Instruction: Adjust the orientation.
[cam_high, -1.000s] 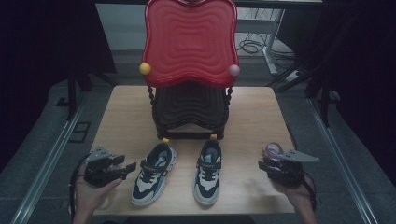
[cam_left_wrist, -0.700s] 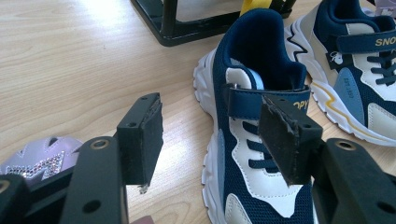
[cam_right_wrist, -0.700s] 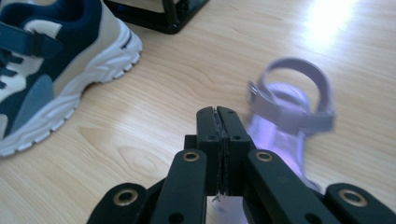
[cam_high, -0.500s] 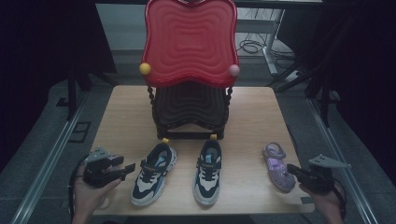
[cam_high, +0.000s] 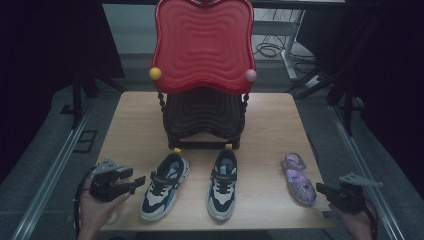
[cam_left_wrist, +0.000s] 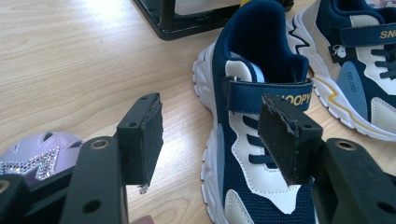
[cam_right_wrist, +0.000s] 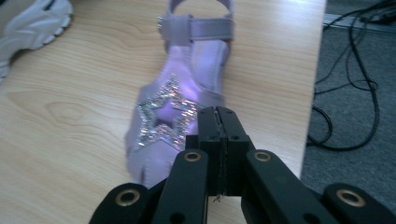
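Purple sandal lies released; right tongs withdrawn, closed empty.

Lilac sandal, glitter star; navy-white sneakers; red chair.

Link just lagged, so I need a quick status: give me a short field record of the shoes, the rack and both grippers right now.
left gripper: open, jaws on either side of the left navy-and-white sneaker, not touching it
right gripper: shut, empty, off the table's right front corner, pointing at the sandal
lilac star-sequin sandal: flat on the wooden table, near the right edge, free
right navy-and-white sneaker: upright beside its pair, untouched
red-topped black rack: behind the sneakers; shelves look empty
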